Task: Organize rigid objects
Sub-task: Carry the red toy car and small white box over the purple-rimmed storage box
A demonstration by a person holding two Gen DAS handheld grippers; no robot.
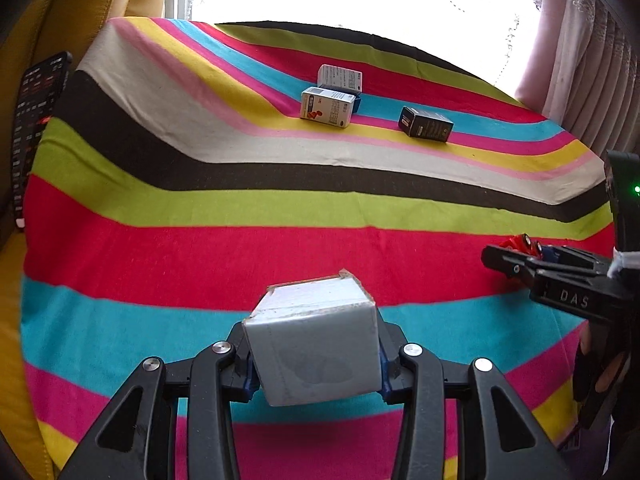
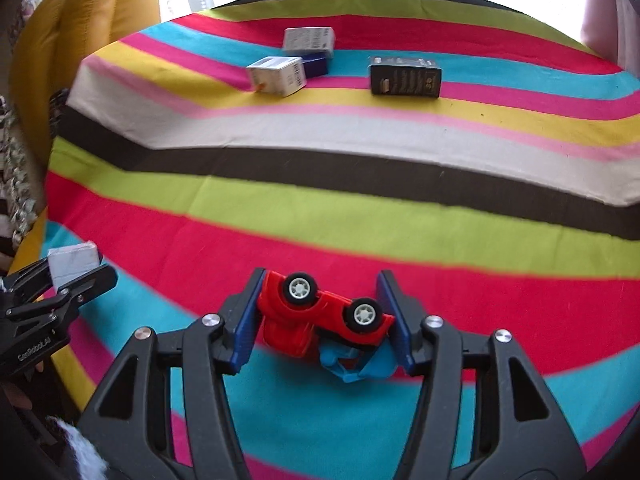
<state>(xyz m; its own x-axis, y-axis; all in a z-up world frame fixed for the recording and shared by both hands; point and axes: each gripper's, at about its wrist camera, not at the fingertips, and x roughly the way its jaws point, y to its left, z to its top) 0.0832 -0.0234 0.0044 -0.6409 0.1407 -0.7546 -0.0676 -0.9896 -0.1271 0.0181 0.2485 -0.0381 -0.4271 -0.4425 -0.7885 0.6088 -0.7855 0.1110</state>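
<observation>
Two loads are in hand. At lower centre of the left view, the left gripper clamps a white box by its sides. At lower centre of the right view, the right gripper pinches a red toy car, wheels up, long axis running pad to pad. Three cartons sit grouped at upper centre, straight ahead of both: white carton, its neighbour behind, and the dark box nearer the right hand.
</observation>
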